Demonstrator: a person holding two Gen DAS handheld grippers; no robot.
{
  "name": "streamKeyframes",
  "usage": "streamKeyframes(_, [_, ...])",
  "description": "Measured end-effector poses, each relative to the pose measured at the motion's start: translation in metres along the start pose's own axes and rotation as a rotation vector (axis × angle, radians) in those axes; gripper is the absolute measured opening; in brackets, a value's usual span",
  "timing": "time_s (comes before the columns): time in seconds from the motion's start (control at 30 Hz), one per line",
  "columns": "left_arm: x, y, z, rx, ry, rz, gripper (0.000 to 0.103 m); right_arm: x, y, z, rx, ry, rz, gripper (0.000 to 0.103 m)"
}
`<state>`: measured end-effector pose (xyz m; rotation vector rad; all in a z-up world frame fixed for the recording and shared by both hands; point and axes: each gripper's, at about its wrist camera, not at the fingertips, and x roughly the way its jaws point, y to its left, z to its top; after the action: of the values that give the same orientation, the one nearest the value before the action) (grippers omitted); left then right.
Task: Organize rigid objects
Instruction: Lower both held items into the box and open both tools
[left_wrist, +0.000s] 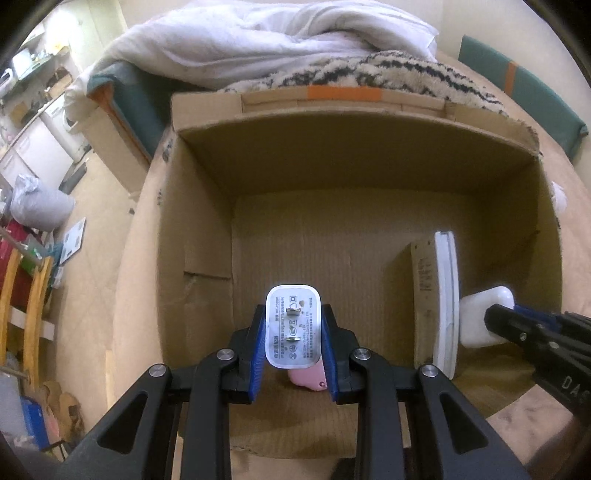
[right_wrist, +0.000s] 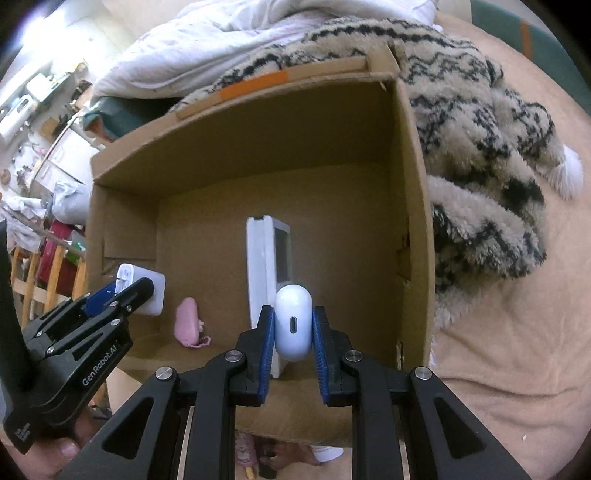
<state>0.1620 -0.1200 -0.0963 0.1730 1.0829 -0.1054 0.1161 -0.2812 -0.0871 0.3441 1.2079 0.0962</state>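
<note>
Both hand-held grippers hang loaded over the open cardboard box!

The left hand-held gripper (left_wrist: 293, 328) has its blue pads clamped tight on the sides of a white wall charger (left_wrist: 293, 326), prongs facing the camera, poised above the floor of the cardboard box (left_wrist: 354, 144). Over on the right, the right hand-held gripper (right_wrist: 293, 325) is squeezed nearly shut around a white earbuds case (right_wrist: 293, 324), port end showing, and it too hangs inside the box. Down on the box floor lies a small pink item (right_wrist: 187, 321), with a flat white device (right_wrist: 264, 273) standing on edge beside it. A fuzzy patterned blanket (right_wrist: 480, 122) crowds the box's far and right walls.
</note>
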Motion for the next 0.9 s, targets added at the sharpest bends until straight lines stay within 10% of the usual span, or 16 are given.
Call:
streamKeyframes(0.67, [0.008,0.009,-0.003,-0.027,0.048,0.058,0.026,-0.024,-0.007,0.008,0.063,-0.085,0.091,0.026])
streamKeyframes(0.8, [-0.004,0.01,-0.001,-0.025,0.026,0.06,0.065,-0.036,-0.008,0.01,0.083,-0.135,0.12,0.078])
streamKeyframes(0.9, [-0.016,0.008,-0.001,-0.017,-0.016,0.063,0.065,-0.042,-0.008,0.012,0.088,-0.154,0.158,0.079])
